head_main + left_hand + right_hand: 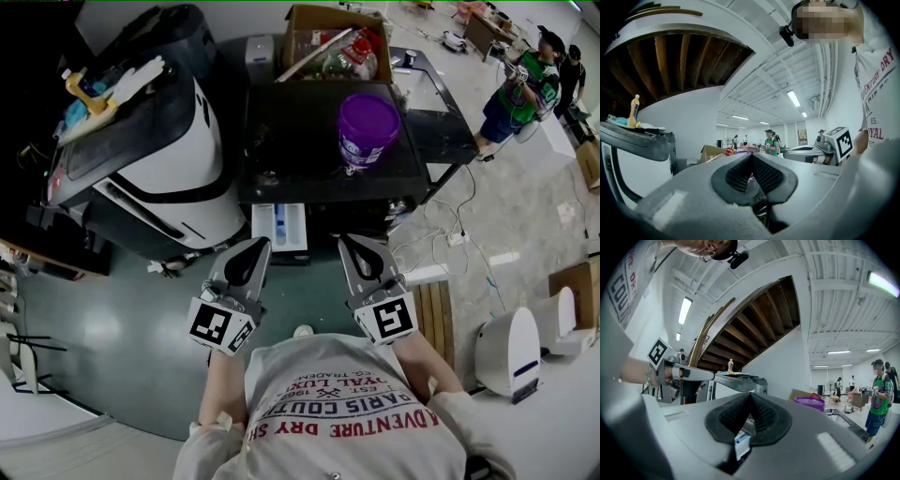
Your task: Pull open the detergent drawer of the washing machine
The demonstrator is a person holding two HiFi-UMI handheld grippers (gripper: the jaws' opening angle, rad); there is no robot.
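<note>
The washing machine (pixel 309 150) has a black top and stands in front of me in the head view. Its white detergent drawer (pixel 278 228), with a blue insert, sticks out of the front on the left side. My left gripper (pixel 260 242) hangs just below and left of the drawer, shut and empty. My right gripper (pixel 345 240) is level with it to the drawer's right, also shut and empty. In the left gripper view the pads of the left gripper (pixel 751 157) meet. In the right gripper view the drawer (pixel 742 441) shows below the closed right gripper (pixel 750 396).
A purple bucket (pixel 367 127) stands on the washer's top, with a cardboard box (pixel 333 47) of clutter behind it. A large white and black machine (pixel 178 169) stands at the left. A white appliance (pixel 511 352) sits at the right. People (pixel 520 94) stand at the far right.
</note>
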